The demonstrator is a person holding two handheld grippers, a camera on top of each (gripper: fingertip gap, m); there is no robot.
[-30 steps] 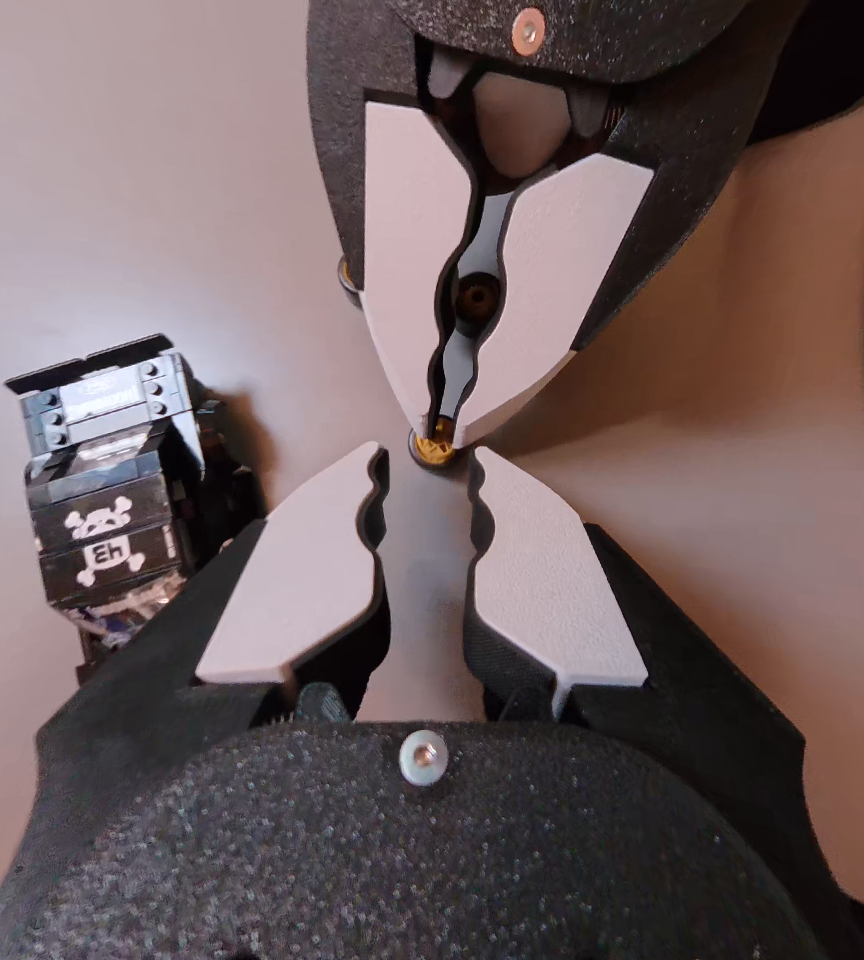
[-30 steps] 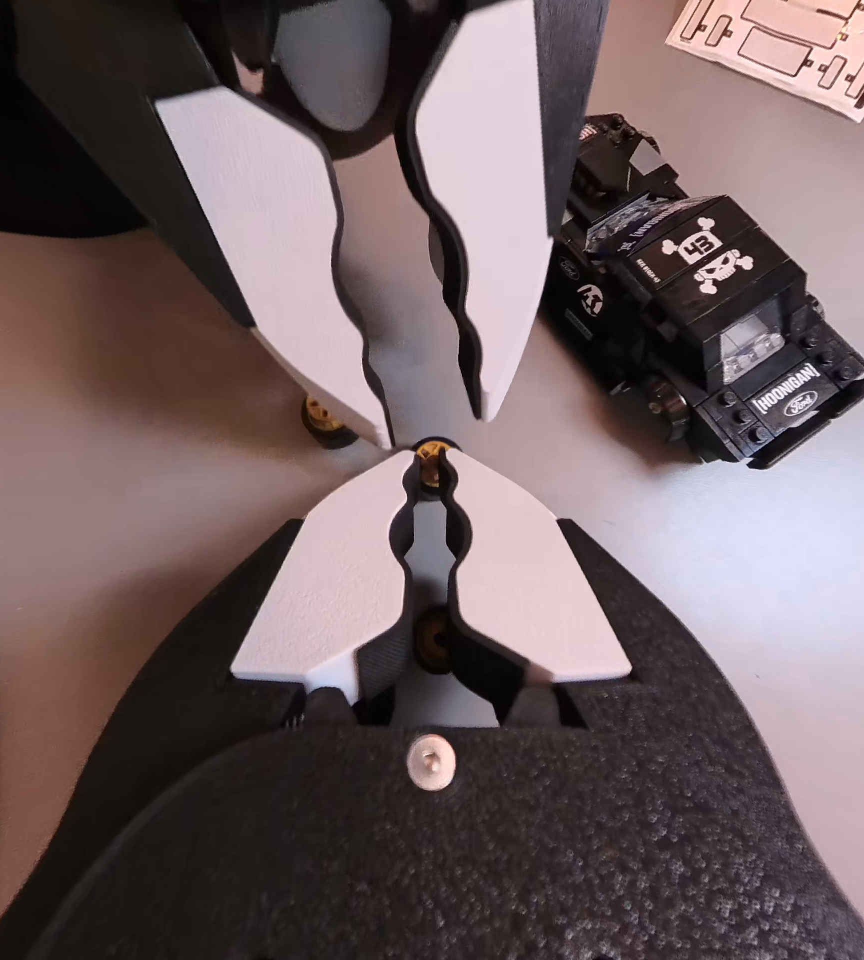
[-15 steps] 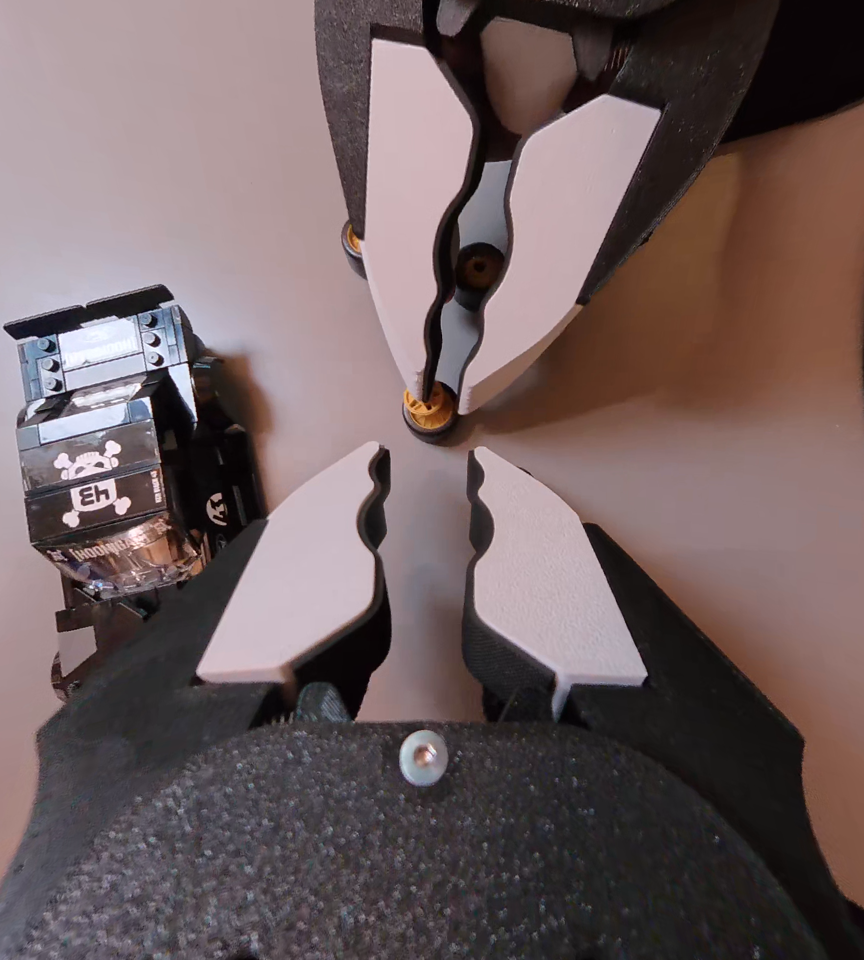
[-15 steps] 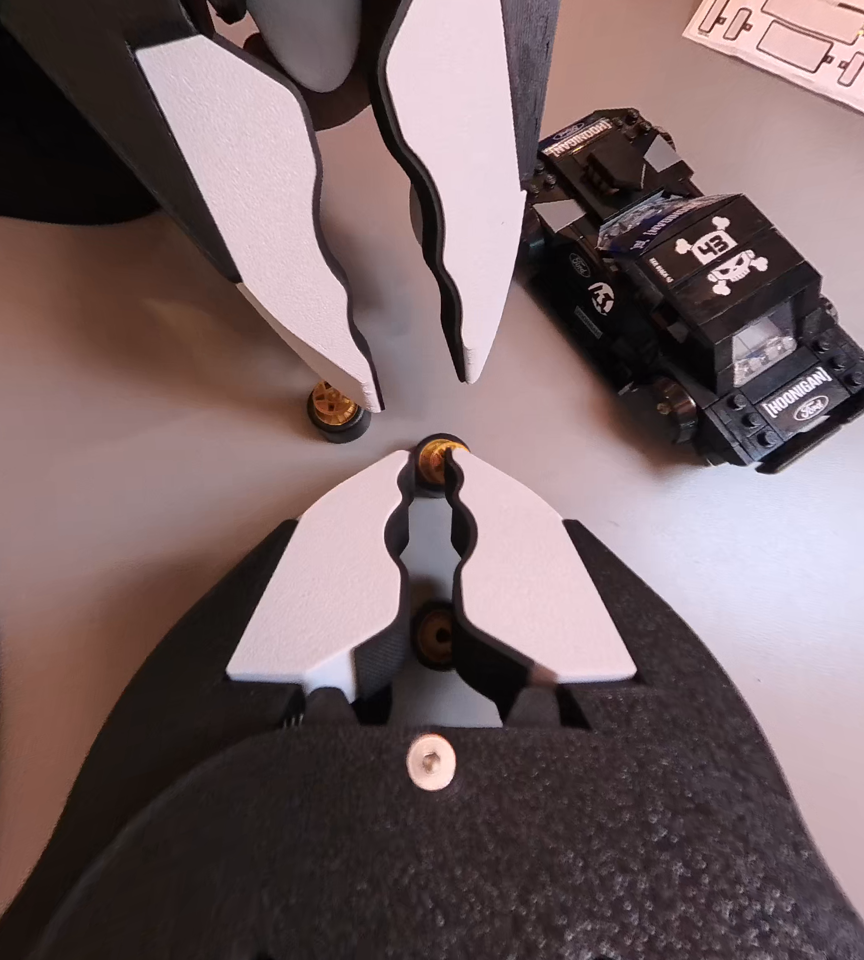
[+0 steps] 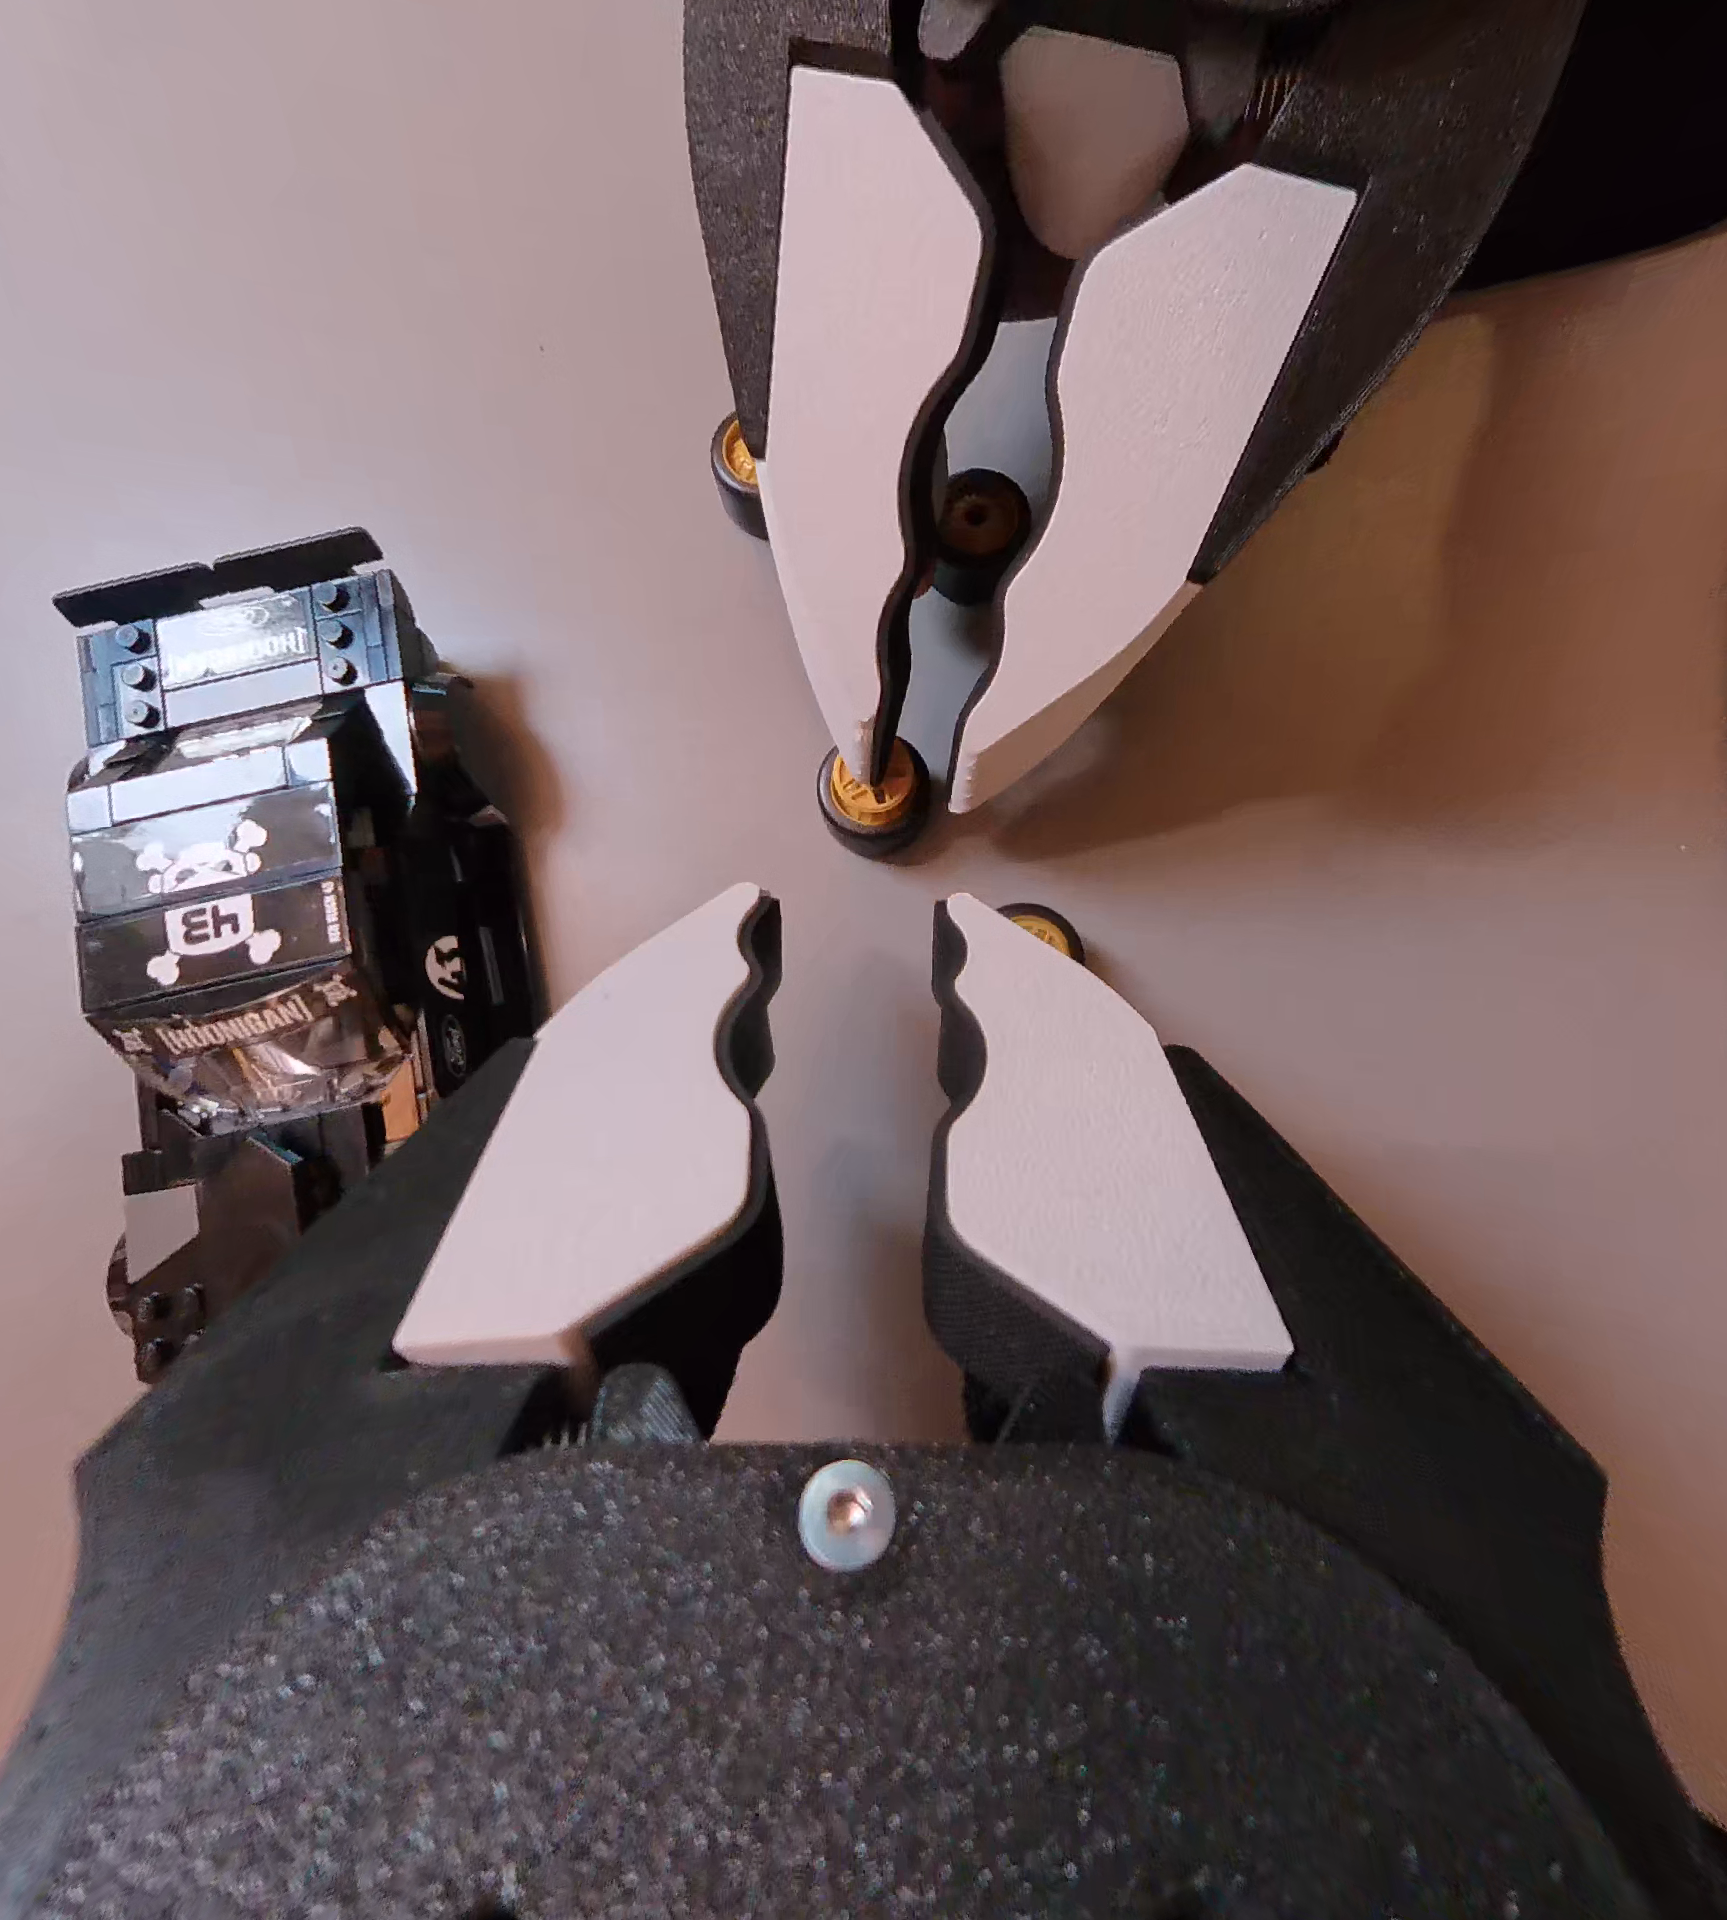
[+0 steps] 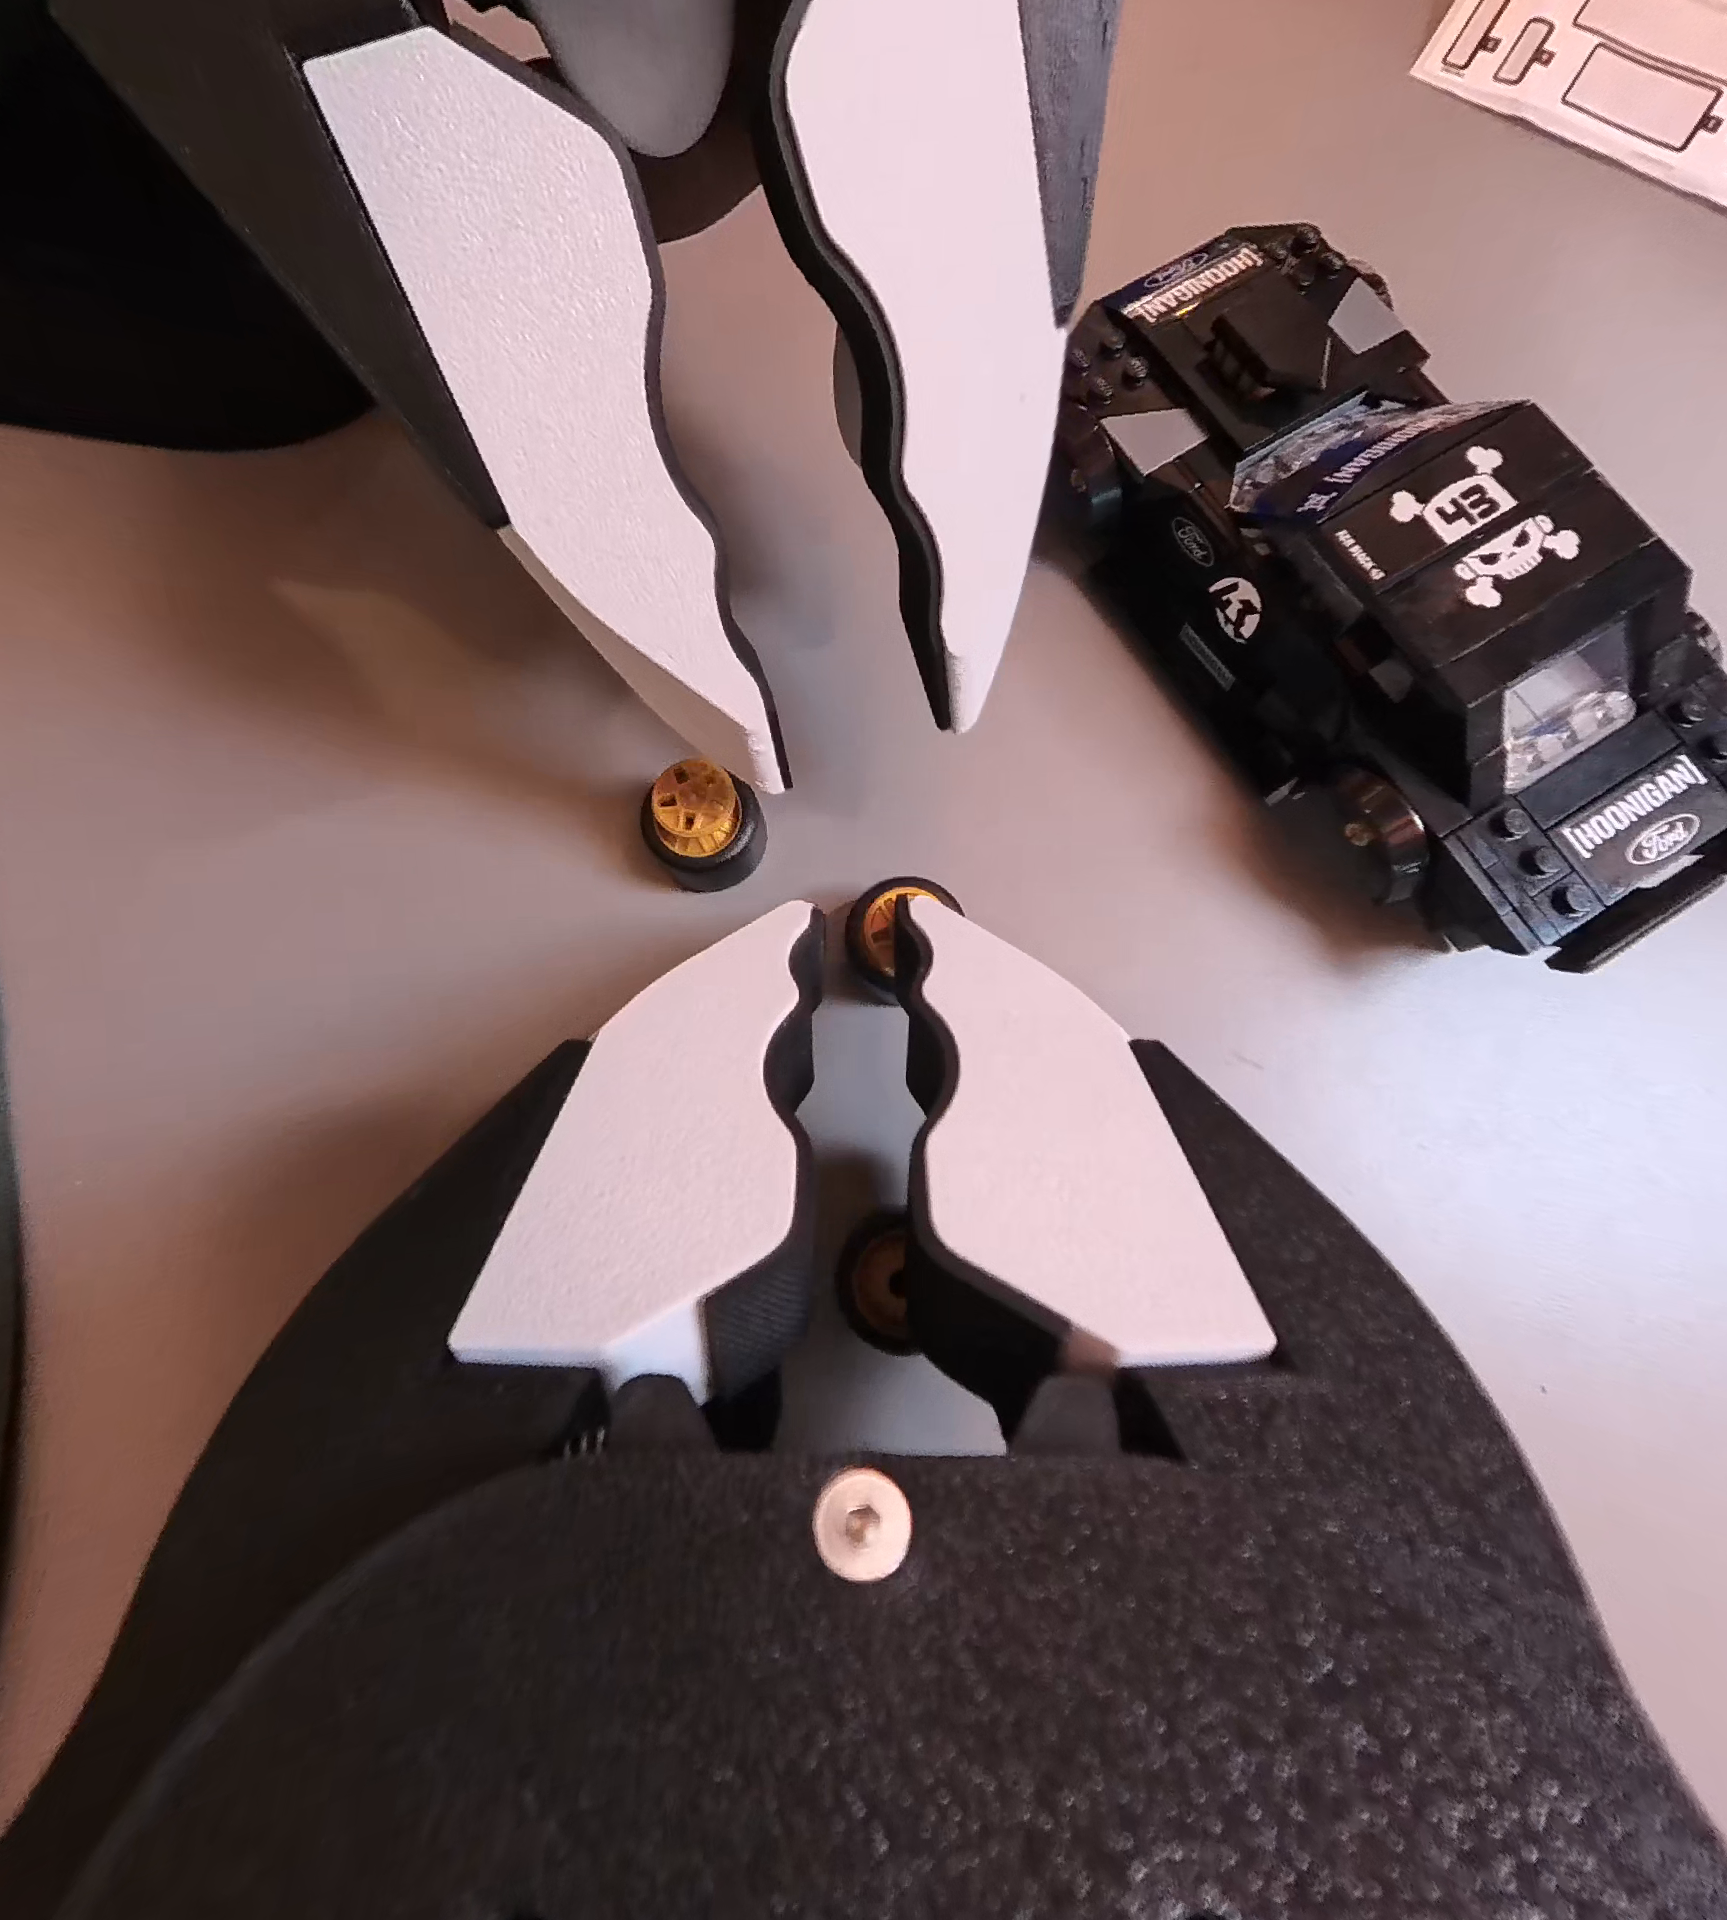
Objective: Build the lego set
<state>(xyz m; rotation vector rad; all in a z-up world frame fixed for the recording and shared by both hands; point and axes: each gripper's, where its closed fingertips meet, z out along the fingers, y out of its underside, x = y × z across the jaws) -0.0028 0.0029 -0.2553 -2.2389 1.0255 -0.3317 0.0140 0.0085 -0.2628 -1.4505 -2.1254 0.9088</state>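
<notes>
Two grippers met tip to tip over the grey bench (image 6: 1358,1299). In the right wrist view, the right gripper (image 6: 861,914) filled the lower frame, its jaws parted by a narrow gap and gripping nothing. One gold-hubbed wheel (image 6: 874,1288) lay on the bench between its fingers, and a second wheel (image 6: 880,925) lay just at their tips. A third wheel (image 6: 703,831) sat beside the left gripper (image 6: 864,743), which reached down from the top with its jaws wide open and empty. The black lego car (image 6: 1410,582) stood right of centre, below a printed sheet (image 6: 1648,94) in the upper right corner.
</notes>
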